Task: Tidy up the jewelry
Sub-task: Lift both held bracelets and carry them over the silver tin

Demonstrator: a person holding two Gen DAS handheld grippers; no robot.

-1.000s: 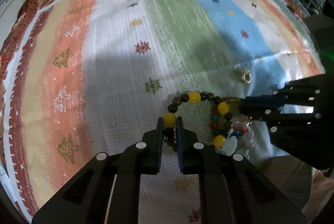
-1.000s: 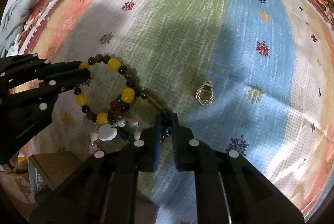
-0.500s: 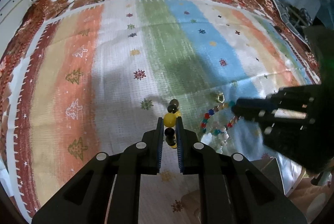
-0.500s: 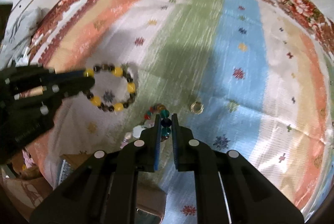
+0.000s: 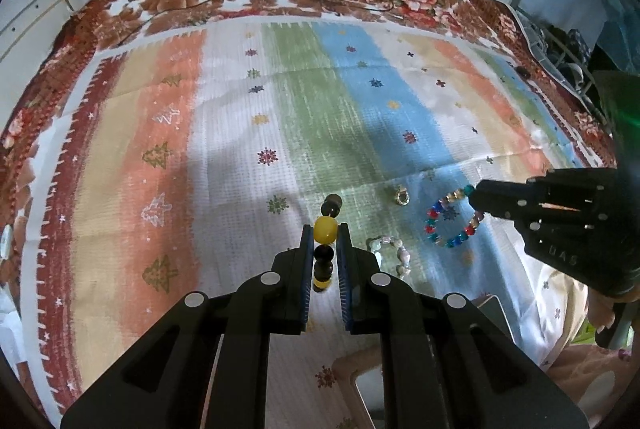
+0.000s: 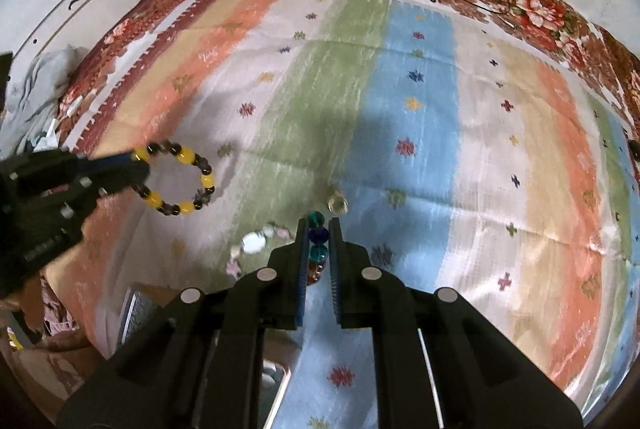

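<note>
Two hand-held grippers are each lifting a beaded bracelet above a striped cloth (image 5: 328, 117) spread over a bed. The left gripper (image 5: 325, 249) is pinching a yellow and dark bracelet (image 5: 325, 232) between nearly closed fingers, the beads standing edge-on in its own camera; seen from the right wrist, the same bracelet (image 6: 178, 181) is hanging as an open loop from the left gripper (image 6: 136, 165) over the white and orange stripes. The right gripper (image 6: 319, 245) is gripping a multicoloured bracelet (image 6: 318, 235) of teal, blue and red beads, its fingers closed to a narrow gap; from the left wrist, that bracelet (image 5: 452, 225) is dangling as a ring from the right gripper (image 5: 476, 199) over the blue stripe. Lying on the cloth between the two are a pale bracelet (image 5: 394, 253) of white and pink beads and, just beyond it, a small gold ring (image 5: 402, 196). The two held bracelets are hanging well apart.
</note>
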